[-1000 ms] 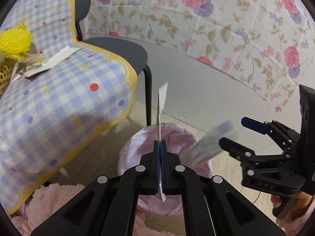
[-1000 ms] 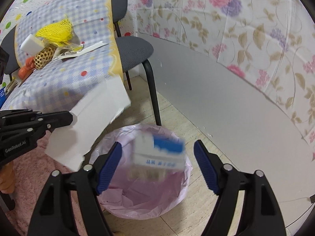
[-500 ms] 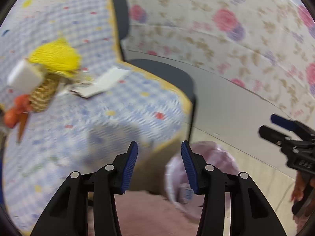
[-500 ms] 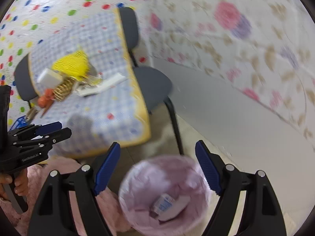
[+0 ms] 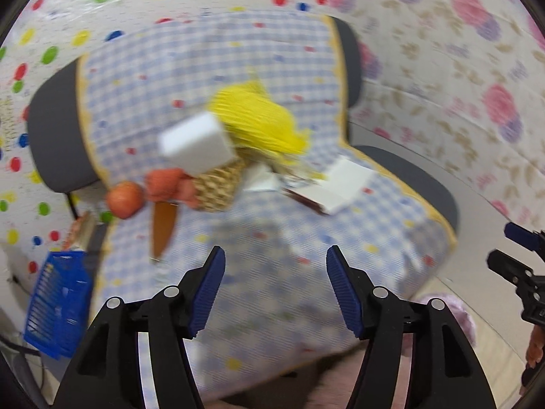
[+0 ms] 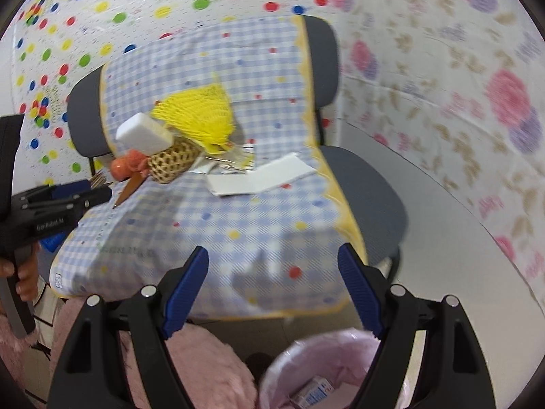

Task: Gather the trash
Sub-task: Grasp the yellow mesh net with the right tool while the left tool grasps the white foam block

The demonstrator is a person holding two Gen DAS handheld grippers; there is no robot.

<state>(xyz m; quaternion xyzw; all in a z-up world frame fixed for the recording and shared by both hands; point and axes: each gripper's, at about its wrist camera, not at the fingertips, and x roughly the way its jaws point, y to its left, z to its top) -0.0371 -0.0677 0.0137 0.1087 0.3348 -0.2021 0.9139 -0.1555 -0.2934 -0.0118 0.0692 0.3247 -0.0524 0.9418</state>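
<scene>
- Pink-lined bin (image 6: 327, 371) is holding a carton — both grippers (image 5: 275, 289) (image 6: 272, 289) are hovering, jaws released, empty.
- Next — judged: reaching for white paper (image 6: 262, 179) on the checked surface (image 6: 204, 225).

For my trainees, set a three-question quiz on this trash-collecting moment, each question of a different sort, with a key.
1. True or false: the right gripper is shut on a piece of paper.
2. Multiple choice: where is the small blue-and-white carton? A) on the checked tablecloth; B) inside the pink-lined bin; C) in the left gripper.
3. Fill in: the white block rests on top of the woven ____, beside the yellow mesh.

Key
1. False: its jaws stand open and empty.
2. B
3. basket
</scene>
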